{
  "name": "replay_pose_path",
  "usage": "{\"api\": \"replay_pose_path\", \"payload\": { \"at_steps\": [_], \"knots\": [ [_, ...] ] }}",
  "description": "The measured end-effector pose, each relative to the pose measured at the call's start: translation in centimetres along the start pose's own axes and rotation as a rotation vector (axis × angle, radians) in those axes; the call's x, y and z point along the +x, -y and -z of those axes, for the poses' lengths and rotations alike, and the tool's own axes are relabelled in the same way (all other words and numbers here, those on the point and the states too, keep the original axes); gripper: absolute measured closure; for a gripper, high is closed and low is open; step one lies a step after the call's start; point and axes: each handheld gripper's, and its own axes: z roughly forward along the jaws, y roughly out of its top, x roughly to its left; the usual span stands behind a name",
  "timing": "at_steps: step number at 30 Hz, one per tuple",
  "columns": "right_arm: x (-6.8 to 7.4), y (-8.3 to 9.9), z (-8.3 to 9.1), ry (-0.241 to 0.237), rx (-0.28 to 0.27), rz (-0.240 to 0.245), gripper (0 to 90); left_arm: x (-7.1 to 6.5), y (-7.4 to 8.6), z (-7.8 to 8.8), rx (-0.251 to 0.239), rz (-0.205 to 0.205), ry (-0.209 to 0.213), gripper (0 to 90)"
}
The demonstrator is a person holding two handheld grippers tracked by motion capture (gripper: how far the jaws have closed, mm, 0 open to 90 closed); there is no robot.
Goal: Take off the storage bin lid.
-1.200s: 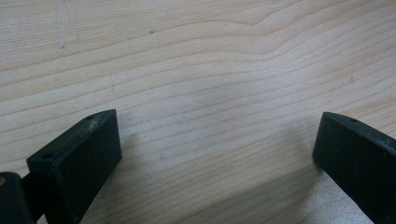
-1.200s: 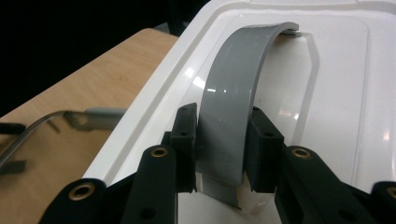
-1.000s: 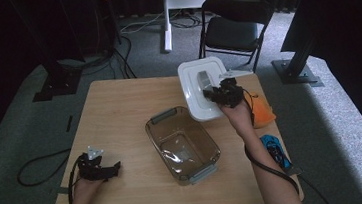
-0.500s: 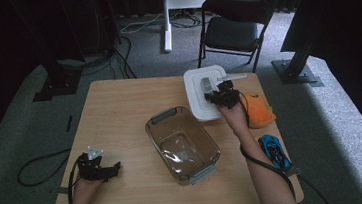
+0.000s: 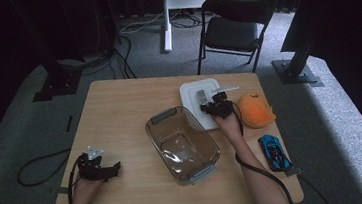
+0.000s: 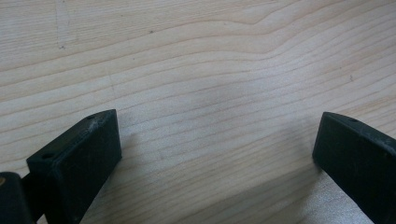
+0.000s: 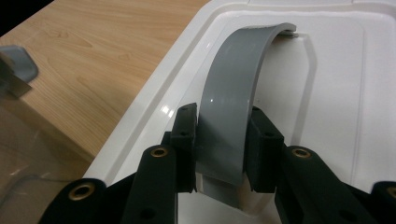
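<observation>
White lid (image 5: 200, 101) gripped by its grey handle (image 5: 202, 98), near the table's far right edge.

High view: the right gripper (image 5: 215, 107) sits on the lid, which lies flat on the wooden table (image 5: 119, 108) just beyond the clear plastic box (image 5: 183, 144); an orange plush toy (image 5: 255, 109) lies just right of it, a blue toy car (image 5: 274, 152) nearer the right front corner. The left gripper (image 5: 100, 169) rests near the front left corner, well apart from the lid.
Left gripper view: its jaws stand wide apart over bare wood, nothing between them.
Right gripper view: the jaws are clamped on both sides of the arched grey handle (image 7: 233, 112), which rises from the lid (image 7: 336, 88). No writing is readable.
</observation>
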Motion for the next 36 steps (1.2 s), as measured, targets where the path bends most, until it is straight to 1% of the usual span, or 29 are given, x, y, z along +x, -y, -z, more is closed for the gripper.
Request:
{"api": "replay_pose_path", "payload": {
  "at_steps": [2,4,7,10,14,17,19,20,21,23,25,26,27,28,29,31,32,33,34,36],
  "knots": [
    [-0.1,0.3,-0.4,-0.015,0.002,-0.017,68.2,0.0,0.0,0.0,0.000,0.000,0.000,1.5],
    [-0.2,0.5,-0.7,-0.013,0.007,-0.016,68.3,0.0,0.0,0.0,0.000,-0.001,0.000,1.5],
    [-0.4,0.9,-1.0,-0.009,0.017,-0.029,68.3,0.0,0.0,0.0,0.000,0.000,0.000,1.5],
    [-0.4,1.2,-1.3,-0.007,0.029,-0.024,68.2,0.0,0.0,0.0,0.000,0.000,0.000,1.5],
    [-0.5,1.6,-1.7,0.010,0.052,-0.009,68.2,0.0,0.0,0.0,0.000,0.000,0.000,1.5],
    [-0.6,1.9,-1.9,0.010,0.068,-0.011,67.9,0.0,0.0,0.0,0.000,0.000,0.000,1.5],
    [-0.7,2.3,-2.3,0.026,0.085,-0.001,67.6,0.0,0.0,0.0,0.000,0.000,0.000,1.5],
    [-0.8,2.5,-2.4,0.022,0.090,-0.007,67.0,0.0,0.0,0.0,0.000,0.000,0.000,1.5],
    [-0.8,2.6,-2.5,0.025,0.095,-0.009,65.9,0.0,0.0,0.0,0.000,0.000,0.000,1.5],
    [-0.9,2.8,-2.6,0.027,0.101,-0.012,60.8,0.0,0.0,0.0,0.000,0.000,0.000,1.5],
    [-0.8,2.8,-2.6,0.041,0.102,-0.019,52.7,0.0,0.0,0.0,0.000,0.000,0.000,1.5],
    [-0.8,2.8,-2.5,0.048,0.101,-0.025,50.3,0.0,0.0,0.0,0.000,0.000,0.000,1.5],
    [-0.8,2.8,-2.4,0.042,0.094,-0.030,47.7,0.0,0.0,0.0,0.000,0.000,0.000,1.5],
    [-0.8,2.8,-2.4,0.045,0.095,-0.030,44.1,0.0,0.0,0.0,0.000,0.000,0.000,1.5],
    [-0.7,2.8,-2.3,0.057,0.097,-0.026,42.6,0.0,0.0,0.0,0.000,0.000,0.000,1.5],
    [-0.6,2.8,-2.1,0.061,0.095,-0.016,39.1,0.0,0.0,0.0,0.000,0.000,0.000,1.5],
    [-0.5,2.8,-2.0,0.062,0.096,-0.015,38.1,0.0,0.0,0.0,0.000,0.000,0.000,1.5],
    [-0.5,2.8,-1.8,0.051,0.094,-0.014,36.2,0.0,0.0,0.0,0.000,0.000,0.000,1.5],
    [-0.5,2.8,-1.7,0.046,0.092,-0.014,35.7,0.0,0.0,0.0,0.000,0.000,0.000,1.5],
    [-0.3,2.6,-1.4,0.037,0.095,-0.004,31.8,0.0,0.0,0.0,0.000,0.000,0.000,1.5]
  ]
}}
